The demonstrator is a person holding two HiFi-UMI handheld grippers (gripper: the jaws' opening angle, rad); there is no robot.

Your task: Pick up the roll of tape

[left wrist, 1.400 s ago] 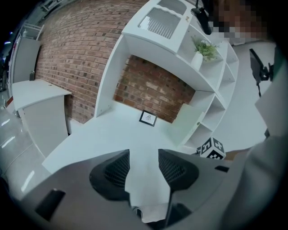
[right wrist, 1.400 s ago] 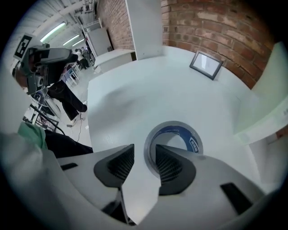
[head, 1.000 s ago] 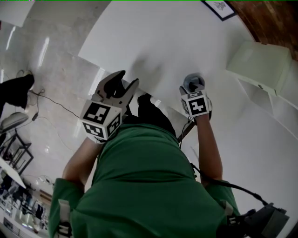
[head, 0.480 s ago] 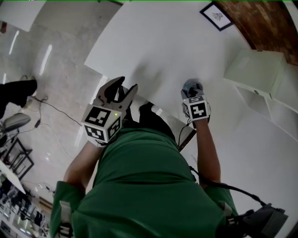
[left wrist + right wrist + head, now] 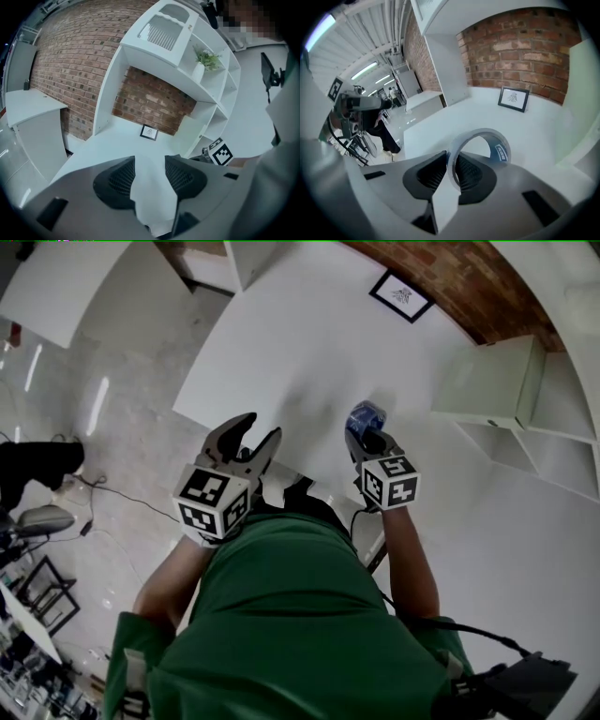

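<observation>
The roll of tape [image 5: 500, 151], a clear ring with a blue label inside, stands on edge between the pads of my right gripper [image 5: 451, 161]. The jaws are closing on its wall, and the roll hangs clear of the white table [image 5: 534, 136]. In the head view the roll of tape [image 5: 367, 414] shows bluish at the tip of the right gripper [image 5: 364, 435], above the table [image 5: 281, 334]. My left gripper [image 5: 251, 432] is held over the table's near edge, open and empty. In its own view the left gripper [image 5: 150, 168] has only bare table between its pads.
A small framed picture [image 5: 401, 294] lies at the far end of the table, by a brick wall [image 5: 520, 42]. White shelving [image 5: 497, 381] stands to the right. The shiny floor [image 5: 103, 399] lies left of the table. The person's green shirt fills the lower head view.
The right gripper has closed on the tape and lifted it off the table, tilting less steeply. The left gripper has risen a little and stayed open.
</observation>
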